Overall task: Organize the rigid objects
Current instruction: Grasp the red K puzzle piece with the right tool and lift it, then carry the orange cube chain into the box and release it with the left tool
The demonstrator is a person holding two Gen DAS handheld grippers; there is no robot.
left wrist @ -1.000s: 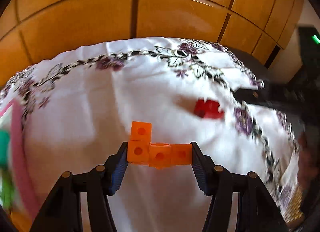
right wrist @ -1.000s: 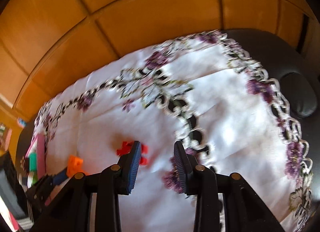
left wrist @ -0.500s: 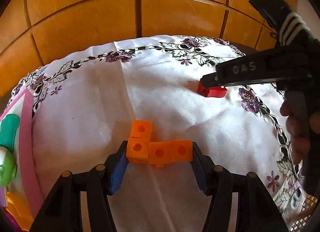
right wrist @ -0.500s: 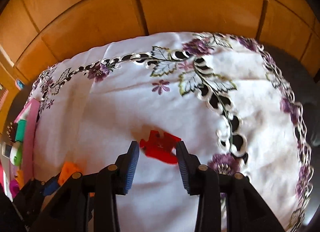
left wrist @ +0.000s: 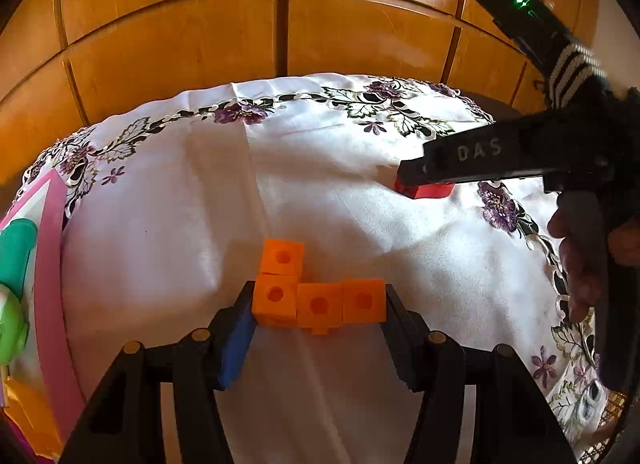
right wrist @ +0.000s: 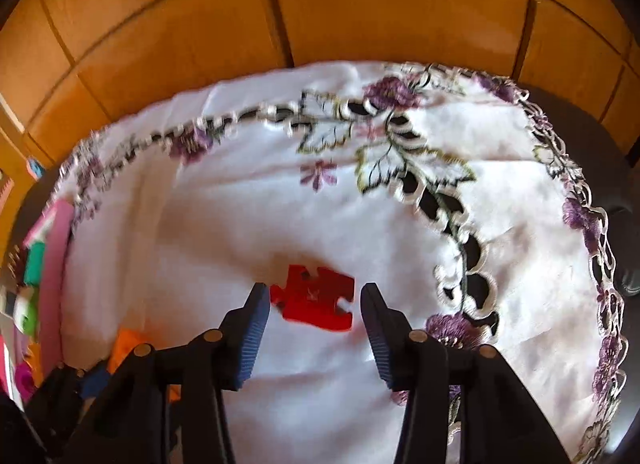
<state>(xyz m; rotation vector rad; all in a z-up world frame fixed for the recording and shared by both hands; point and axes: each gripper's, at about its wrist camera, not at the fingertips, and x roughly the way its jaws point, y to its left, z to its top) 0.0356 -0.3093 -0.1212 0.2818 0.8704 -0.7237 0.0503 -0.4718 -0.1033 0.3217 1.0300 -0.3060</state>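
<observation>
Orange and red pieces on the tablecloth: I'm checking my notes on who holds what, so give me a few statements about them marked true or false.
1. The left gripper is clamped on the orange cube piece. True.
2. The orange cube piece is a straight row of four. False: three in a row, the fourth sticks out from one end, an L.
3. The right gripper squeezes the red puzzle piece. False: its jaws are opening, with a gap on the right side.
4. The red puzzle piece lies on the white tablecloth. True.
</observation>
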